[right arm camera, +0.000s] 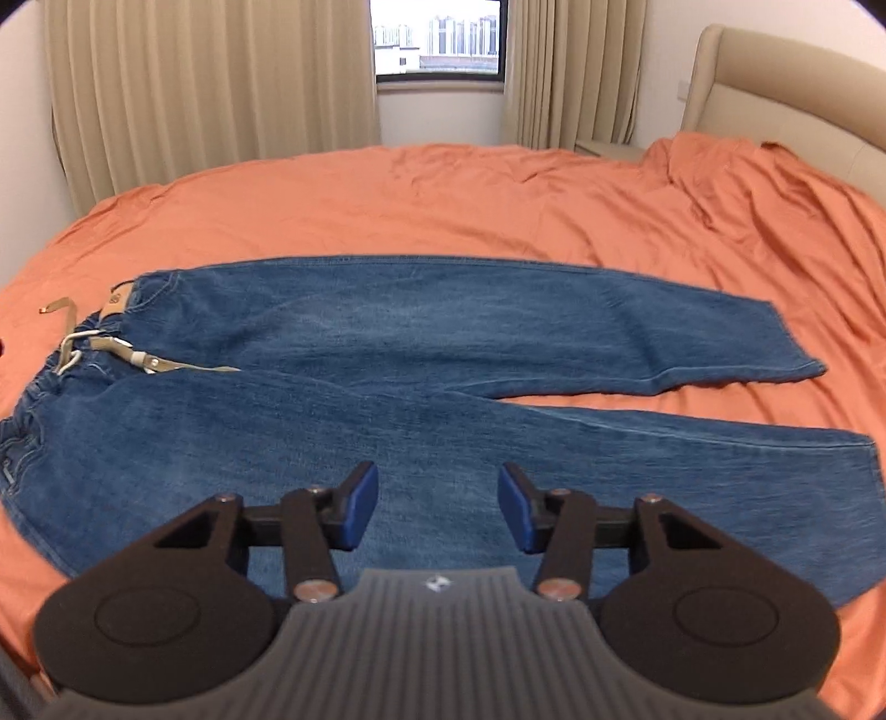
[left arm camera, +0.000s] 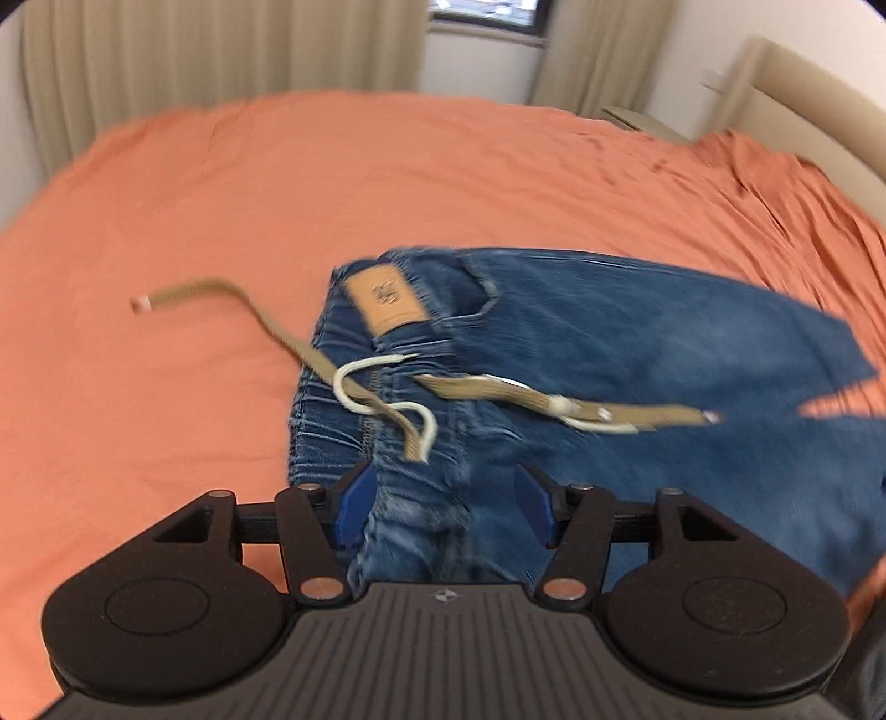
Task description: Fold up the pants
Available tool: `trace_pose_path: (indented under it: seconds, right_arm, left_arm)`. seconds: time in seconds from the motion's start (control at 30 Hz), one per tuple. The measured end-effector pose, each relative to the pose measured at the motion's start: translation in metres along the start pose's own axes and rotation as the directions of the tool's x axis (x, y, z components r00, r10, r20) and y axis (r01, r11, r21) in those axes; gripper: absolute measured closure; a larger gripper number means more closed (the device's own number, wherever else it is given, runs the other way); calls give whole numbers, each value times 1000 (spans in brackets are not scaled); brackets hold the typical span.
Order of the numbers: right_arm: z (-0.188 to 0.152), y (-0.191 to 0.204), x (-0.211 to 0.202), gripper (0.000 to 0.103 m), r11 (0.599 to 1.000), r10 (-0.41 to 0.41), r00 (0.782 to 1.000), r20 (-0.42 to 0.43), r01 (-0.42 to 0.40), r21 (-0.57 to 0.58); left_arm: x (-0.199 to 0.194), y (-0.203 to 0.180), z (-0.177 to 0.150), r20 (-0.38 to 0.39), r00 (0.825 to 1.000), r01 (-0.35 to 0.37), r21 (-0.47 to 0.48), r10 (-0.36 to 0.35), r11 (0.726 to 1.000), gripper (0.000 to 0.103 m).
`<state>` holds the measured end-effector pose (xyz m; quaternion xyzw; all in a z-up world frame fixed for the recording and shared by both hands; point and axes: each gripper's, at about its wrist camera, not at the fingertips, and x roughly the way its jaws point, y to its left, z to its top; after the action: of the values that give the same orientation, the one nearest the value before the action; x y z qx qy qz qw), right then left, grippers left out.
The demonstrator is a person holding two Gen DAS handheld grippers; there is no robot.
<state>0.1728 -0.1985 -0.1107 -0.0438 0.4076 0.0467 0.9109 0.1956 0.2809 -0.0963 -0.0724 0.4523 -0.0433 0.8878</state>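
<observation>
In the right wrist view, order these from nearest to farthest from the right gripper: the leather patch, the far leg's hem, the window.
From the right gripper:
1. Leather patch, at the waistband, far left.
2. Far leg's hem, right; nearly as near, hard to call.
3. Window, top, beyond the bed.

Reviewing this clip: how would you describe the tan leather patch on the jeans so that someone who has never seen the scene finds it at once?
Start at the orange bed sheet and the blue jeans spread across it. Follow them to the gathered waistband end, on the left in the right wrist view. The leather patch sits on that waistband, a flat tan rectangle, unlike the long khaki belt and white drawstring beside it.
</observation>
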Motion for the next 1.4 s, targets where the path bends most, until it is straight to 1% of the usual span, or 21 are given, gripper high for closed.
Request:
trace_pose_path:
  seconds: [0.13, 0.23, 0.3, 0.37, 0.4, 0.47, 0.5, 0.53, 0.57, 0.67, 0.73, 0.83, 0.87, 0.93, 1.03, 1.13, 1.23, 1.27, 1.33, 1.37, 1.4]
  right_arm:
    - [1, 5, 33, 58, 999, -34, 998, -54, 33, -8]
    - [1, 5, 50, 57, 999, -45, 994, -95, 44, -11]
    - [1, 8, 58, 57, 998, -64, 992, -111, 61, -25]
    - [1, 9, 65, 57, 996, -81, 989, -120, 78, -33]
    - [2, 9, 69, 57, 996, -87, 988, -126, 83, -37]
    - [2, 11, 74, 57, 995, -92, 987, -131, 87, -43]
    - [3, 11, 77, 56, 995, -95, 986, -135, 90, -47]
    - [3, 11, 78, 56, 994, -101, 985, -138, 95, -47]
    - [3, 10, 79, 55, 994, -110, 984, -140, 104, -45]
    - [1, 6, 78, 53, 990, -143, 979, -146, 139, -33]
    - [-1, 2, 75, 53, 986, -165, 975, -151, 162, -29]
    - [-2, -8, 67, 53, 984, -177, 974, -140, 178, -5]
    - [-2, -11, 64, 52, 984, -178, 975, -136, 180, 5]
    - [-4, -17, 59, 52, 983, -177, 975, -135, 181, 18]
    - [-8, -22, 50, 51, 983, -178, 975, -135, 182, 22]
    - [-9, -28, 41, 50, 982, -183, 974, -134, 188, 29]
    - [-8, -37, 30, 46, 979, -192, 972, -132, 198, 38]
    - [-7, -40, 26, 45, 979, -192, 972, -132, 199, 42]
    - [-5, -48, 19, 44, 979, -188, 973, -135, 197, 57]
    - [-3, -52, 16, 44, 979, -181, 973, -140, 191, 64]
    - [0, -58, 12, 43, 981, -171, 974, -147, 183, 70]
  left_arm:
    - [49, 37, 3, -52, 997, 54, -121, -61, 991, 35]
    - [71, 61, -3, -60, 986, 138, -223, -155, 965, 40]
    - [78, 72, -8, -50, 972, 209, -267, -230, 941, 45]
    - [85, 79, -12, -48, 947, 286, -318, -316, 904, 54]
    - [88, 81, -13, -46, 941, 301, -334, -335, 893, 57]
    - [90, 84, -13, -42, 948, 281, -358, -317, 890, 80]
    - [90, 87, -13, -38, 948, 276, -392, -315, 878, 84]
    - [88, 84, -11, -24, 948, 278, -417, -316, 865, 91]
    - [81, 79, -9, -7, 955, 268, -408, -296, 873, 92]
    - [42, 44, 2, 48, 986, 166, -304, -159, 938, 95]
    - [11, 23, 8, 98, 990, 123, -259, -100, 958, 95]
    - [-22, 11, 11, 125, 992, -3, -205, 29, 979, 95]
    - [-21, 13, 10, 112, 992, -40, -189, 62, 981, 95]
    - [-3, 24, 4, 32, 995, -84, -214, 93, 973, 95]
    - [32, 32, -8, -66, 987, -155, -194, 144, 969, 95]
    - [58, 40, -16, -114, 981, -177, -198, 157, 964, 94]
    - [76, 31, -16, -146, 970, -212, -119, 194, 970, 91]
    - [78, 28, -15, -156, 966, -224, -94, 208, 970, 84]
    - [76, 20, -13, -147, 960, -248, -58, 237, 967, 76]
    - [71, 18, -10, -144, 957, -259, -36, 251, 965, 66]
    - [64, 15, -8, -135, 952, -277, -5, 274, 961, 60]
